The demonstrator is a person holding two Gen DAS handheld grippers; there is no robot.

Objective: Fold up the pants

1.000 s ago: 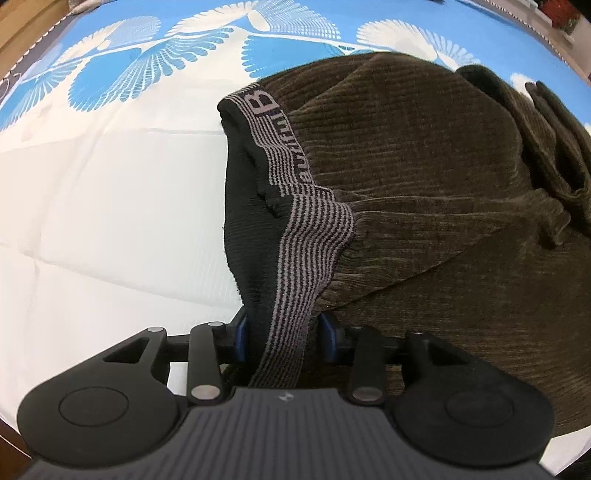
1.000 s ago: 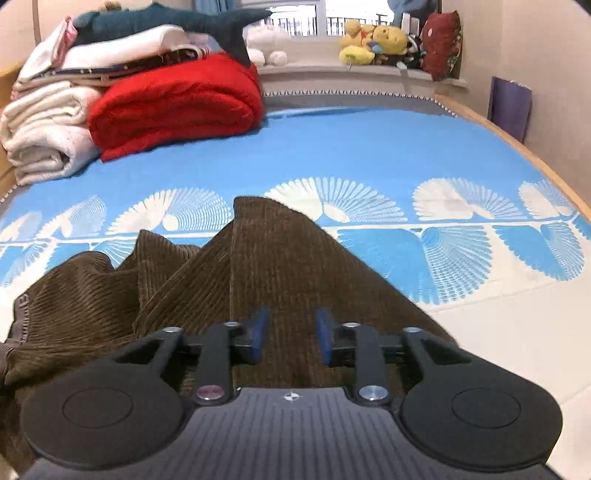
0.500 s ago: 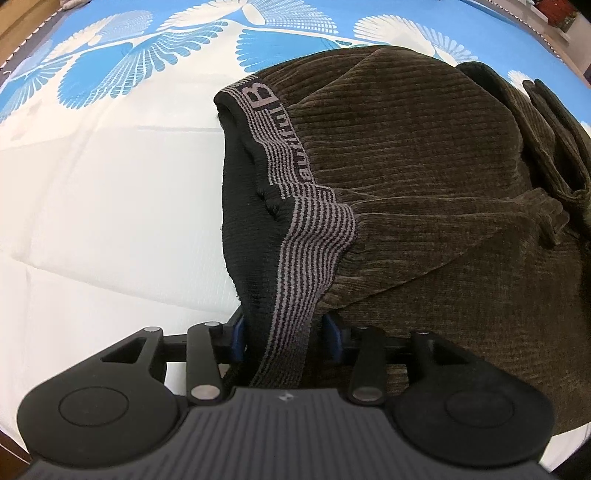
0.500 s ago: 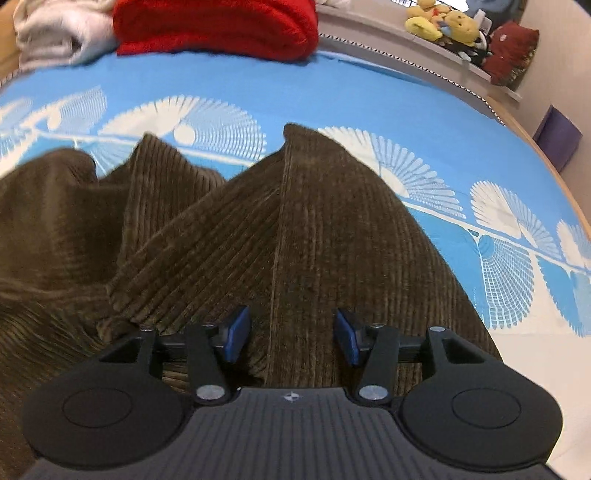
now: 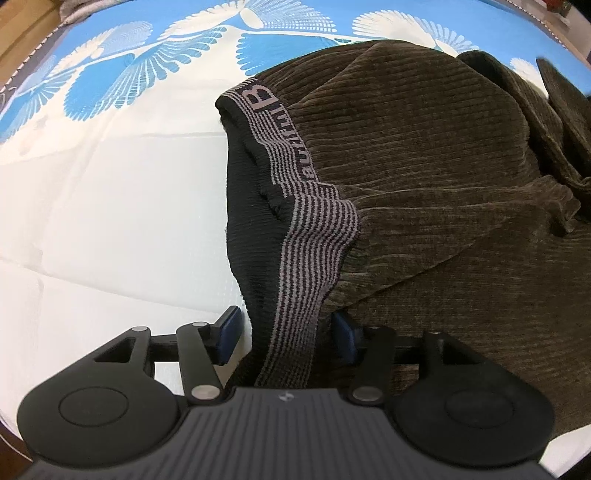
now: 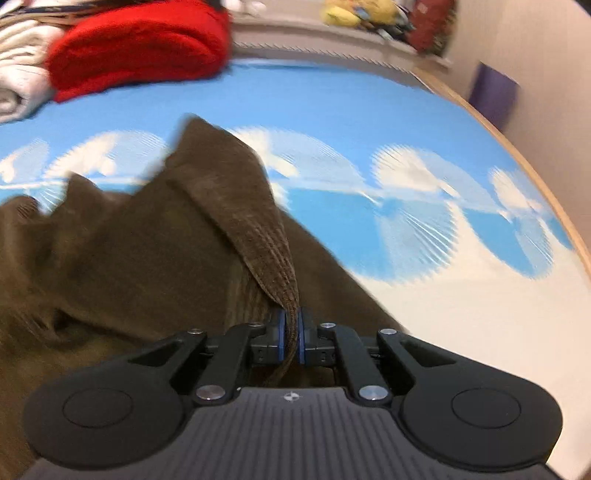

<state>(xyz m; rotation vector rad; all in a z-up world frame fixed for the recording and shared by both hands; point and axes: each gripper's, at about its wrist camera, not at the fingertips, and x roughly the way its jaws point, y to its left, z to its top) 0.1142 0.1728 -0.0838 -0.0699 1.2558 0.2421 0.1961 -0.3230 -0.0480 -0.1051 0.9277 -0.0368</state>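
Dark brown corduroy pants (image 5: 424,155) lie crumpled on the bed. Their grey striped waistband (image 5: 317,236) runs down between the pads of my left gripper (image 5: 286,334). Its jaws are opening, and white sheet shows between the left pad and the cloth, so the band hangs loose there. In the right wrist view, blurred by motion, the pants (image 6: 129,251) spread to the left. My right gripper (image 6: 290,328) is shut on a pinched ridge of corduroy (image 6: 251,206), which rises in a taut fold from its pads.
The bedsheet (image 5: 110,184) is white near me and blue with white fan prints further off. A red blanket (image 6: 140,40) and folded white linens (image 6: 18,81) are stacked at the far left. Plush toys (image 6: 351,16) line the sill. The wooden bed edge (image 6: 535,177) curves along the right.
The left jaws have spread apart and let go of the waistband. The right gripper went from open over the corduroy to shut on a fold, pulling it up into a ridge.
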